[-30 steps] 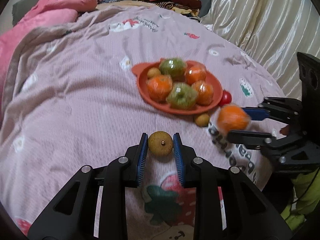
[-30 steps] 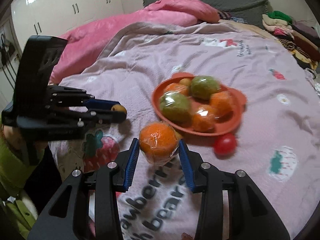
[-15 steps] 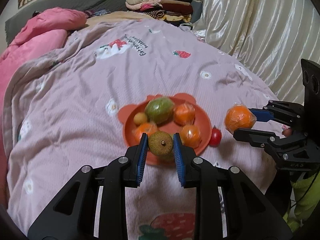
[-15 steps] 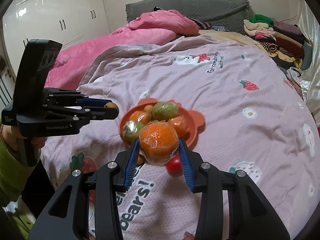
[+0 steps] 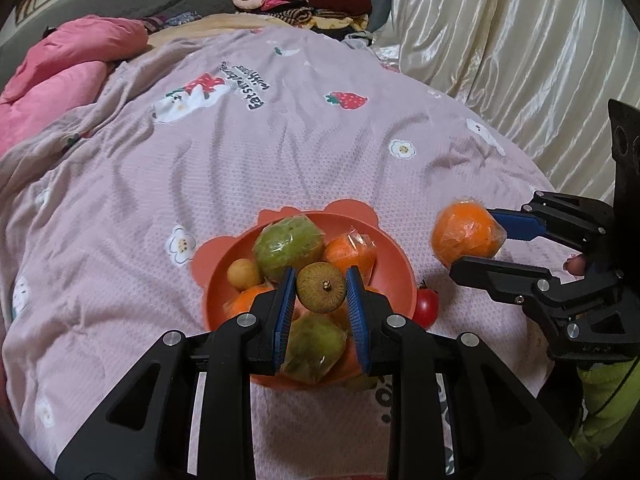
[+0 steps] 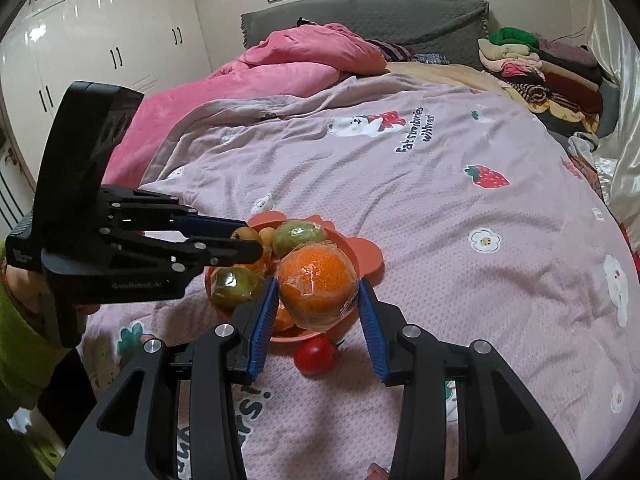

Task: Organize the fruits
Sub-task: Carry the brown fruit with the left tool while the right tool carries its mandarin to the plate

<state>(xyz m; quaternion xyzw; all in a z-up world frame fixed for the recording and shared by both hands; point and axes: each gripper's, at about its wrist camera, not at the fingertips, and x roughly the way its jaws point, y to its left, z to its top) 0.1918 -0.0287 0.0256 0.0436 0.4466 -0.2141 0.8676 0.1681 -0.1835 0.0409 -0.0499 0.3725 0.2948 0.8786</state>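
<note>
An orange-red plate [image 5: 214, 280] [image 6: 370, 256] on the bed holds wrapped oranges, green fruits [image 5: 288, 246] [image 6: 299, 235] and a small yellow fruit [image 5: 244, 274]. My left gripper [image 5: 321, 292] [image 6: 246, 242] hovers above the plate, shut on a small brown round fruit [image 5: 321, 287]. My right gripper [image 6: 318, 300] [image 5: 472, 246] is shut on a plastic-wrapped orange [image 6: 318, 282] [image 5: 466, 238], held in the air to the right of the plate. A red tomato [image 5: 426, 308] [image 6: 315, 354] lies on the quilt beside the plate's edge.
The pinkish quilt [image 5: 280, 140] with strawberry and bear prints covers the bed. A pink duvet [image 6: 288, 68] is bunched at the far left. Folded clothes [image 5: 304, 0] are stacked at the head end. A cream curtain [image 5: 500, 40] hangs at the right.
Both grippers have risen and moved toward the plate with their fruits. The brown fruit has come from in front of the plate to above it; the orange hangs higher beside it.
</note>
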